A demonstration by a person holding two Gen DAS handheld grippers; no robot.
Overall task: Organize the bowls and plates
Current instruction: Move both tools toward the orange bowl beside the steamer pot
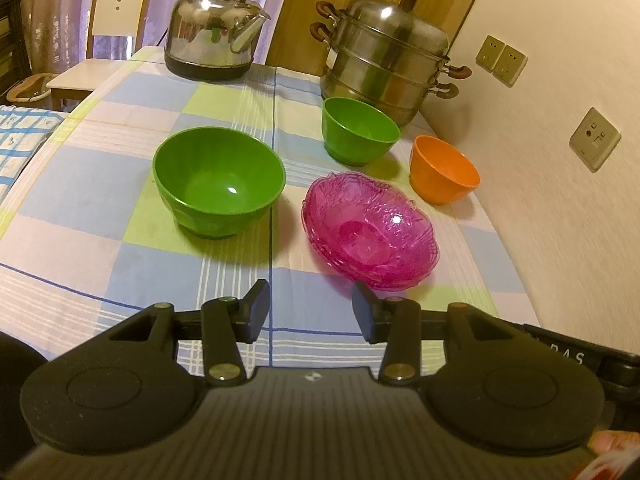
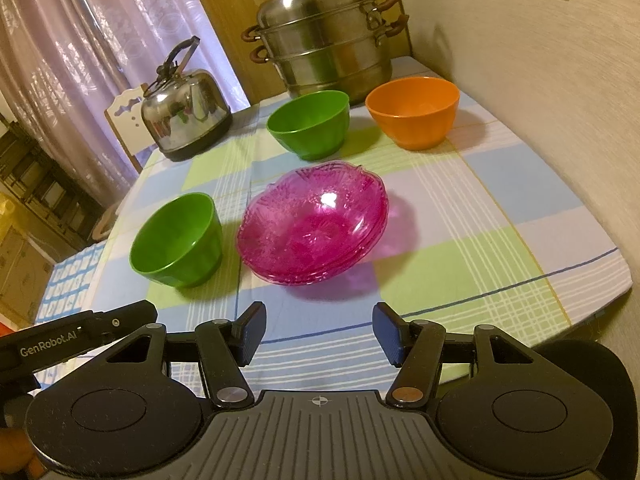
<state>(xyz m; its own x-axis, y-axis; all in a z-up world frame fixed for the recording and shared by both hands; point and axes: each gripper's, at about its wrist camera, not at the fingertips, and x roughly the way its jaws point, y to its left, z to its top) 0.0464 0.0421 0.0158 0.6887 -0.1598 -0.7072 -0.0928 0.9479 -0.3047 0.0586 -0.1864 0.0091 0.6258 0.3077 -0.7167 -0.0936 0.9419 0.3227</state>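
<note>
A stack of pink clear plates (image 1: 370, 228) (image 2: 316, 222) sits mid-table on the checked cloth. To its left stands a near green bowl (image 1: 219, 182) (image 2: 178, 240). Behind it are a second green bowl (image 1: 360, 130) (image 2: 310, 124) and an orange bowl (image 1: 442, 170) (image 2: 414, 110), all upright and apart. My left gripper (image 1: 310, 312) hovers open before the front edge of the pink stack, nothing between its fingers. My right gripper (image 2: 318, 332) is open too, empty, just short of the pink stack. The left gripper's body (image 2: 80, 332) shows at the lower left in the right wrist view.
A steel kettle (image 1: 216, 28) (image 2: 184, 116) and a tiered steel steamer pot (image 1: 386, 56) (image 2: 328, 36) stand at the table's back. A wall with sockets (image 1: 594, 138) runs along the right. A chair (image 1: 108, 40) stands beyond the far left corner.
</note>
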